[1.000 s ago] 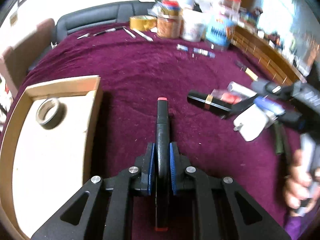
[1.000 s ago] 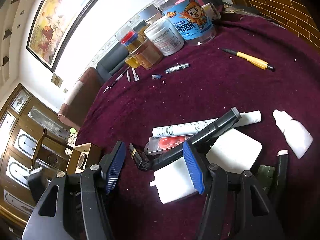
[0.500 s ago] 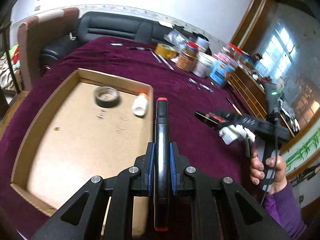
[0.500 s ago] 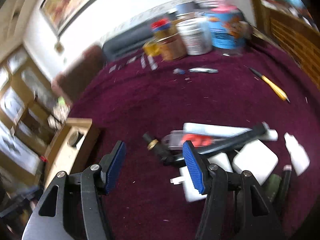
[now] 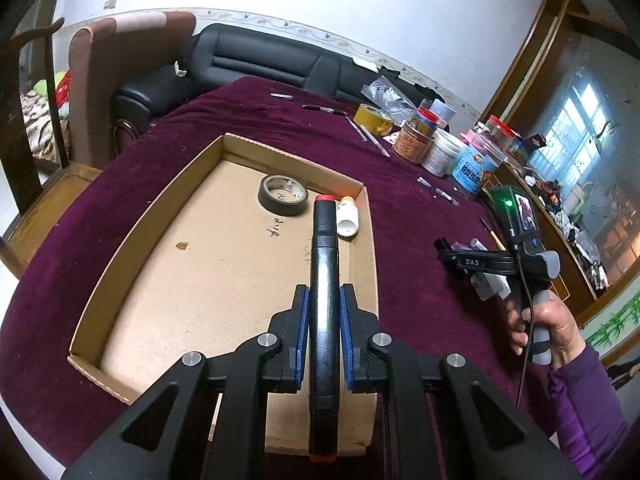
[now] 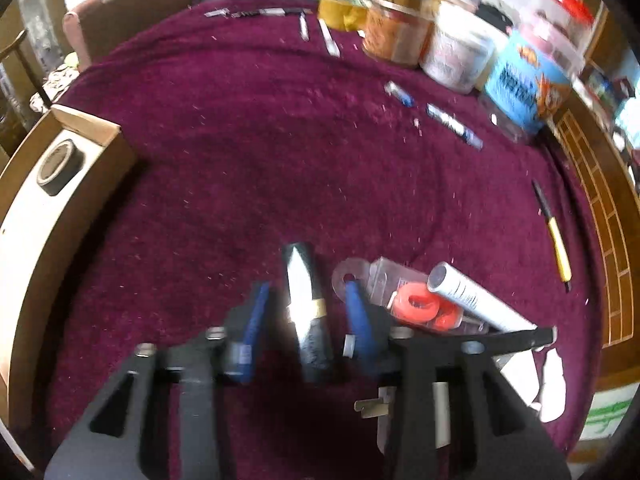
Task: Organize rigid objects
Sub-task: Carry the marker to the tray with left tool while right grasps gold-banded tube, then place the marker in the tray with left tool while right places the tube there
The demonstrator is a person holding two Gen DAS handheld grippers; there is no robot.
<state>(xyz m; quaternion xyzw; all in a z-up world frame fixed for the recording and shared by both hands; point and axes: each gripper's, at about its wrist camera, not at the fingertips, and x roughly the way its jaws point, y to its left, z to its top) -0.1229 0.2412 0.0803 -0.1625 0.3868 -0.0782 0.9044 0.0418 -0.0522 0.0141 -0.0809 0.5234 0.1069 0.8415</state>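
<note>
- Between the blue pads of the left tongs [image 5: 324, 296]: a black marker [image 5: 325, 248] with red ends, clamped tight, long axis straight ahead along the fingers. Poised over the near right part of the cardboard box [image 5: 132, 240], so clearly the hand nearer the drop.
- Just past the marker's far tip, in the box's far right corner: a grey tape roll [image 5: 283, 200] and a white bottle [image 5: 347, 220], just beside each other. Bare cardboard to their left, probably the safer landing.
- At the right tongs [image 6: 307, 287], well apart from the box: pads just been closing yet apart in the blurred frame. Between them, a black tube [image 6: 308, 320] with a gold band on the counter [image 6: 280, 140], lengthwise along the fingers, seemingly not yet pinched.
- Only in the left view: the whole box floor. Only in the right view: the tube.
</note>
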